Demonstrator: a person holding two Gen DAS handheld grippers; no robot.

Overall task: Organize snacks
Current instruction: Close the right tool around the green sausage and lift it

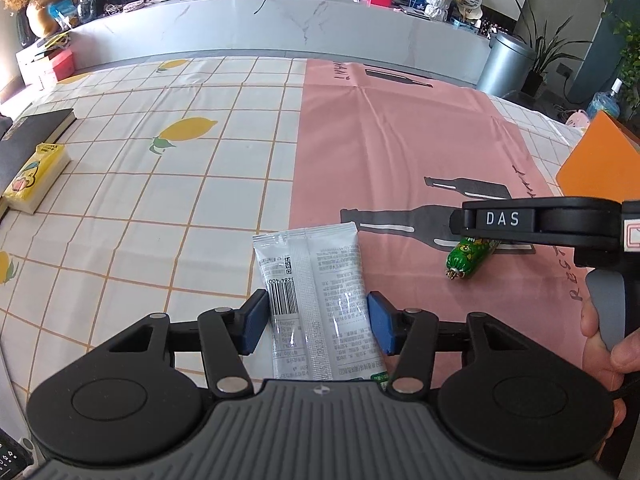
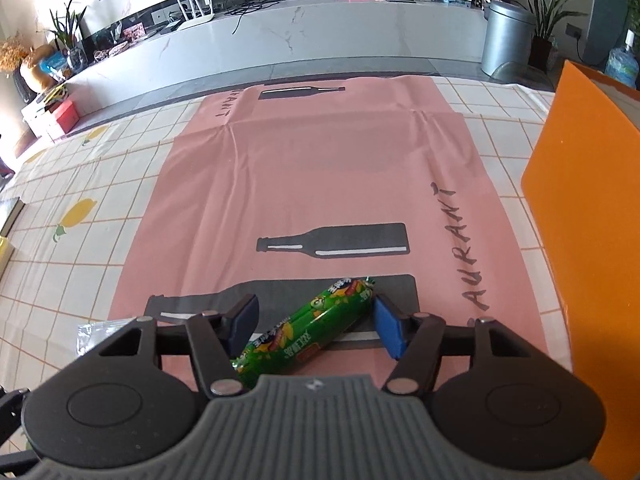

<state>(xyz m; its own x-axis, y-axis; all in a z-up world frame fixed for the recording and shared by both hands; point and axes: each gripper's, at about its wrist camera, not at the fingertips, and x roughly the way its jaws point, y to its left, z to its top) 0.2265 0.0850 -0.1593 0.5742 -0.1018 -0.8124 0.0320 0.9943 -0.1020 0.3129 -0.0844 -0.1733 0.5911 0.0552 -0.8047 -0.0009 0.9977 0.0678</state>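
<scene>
Pink mat (image 2: pixel 320 184) on lemon-print cloth (image 1: pixel 160 184)

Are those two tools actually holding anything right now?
No firm hold shows. The left tool is open around the silver packet near its lower half; the right tool straddles the green sausage, open.

Near ends of silver sachet (image 1: pixel 316 300) and green sausage (image 2: pixel 304 332) — hidden under gripper bodies

The right gripper (image 2: pixel 316 326) straddles a green sausage snack (image 2: pixel 308 330) lying diagonally on the pink cloth (image 2: pixel 320 184), blue pads spread apart. An orange box (image 2: pixel 588 240) stands at right.
</scene>
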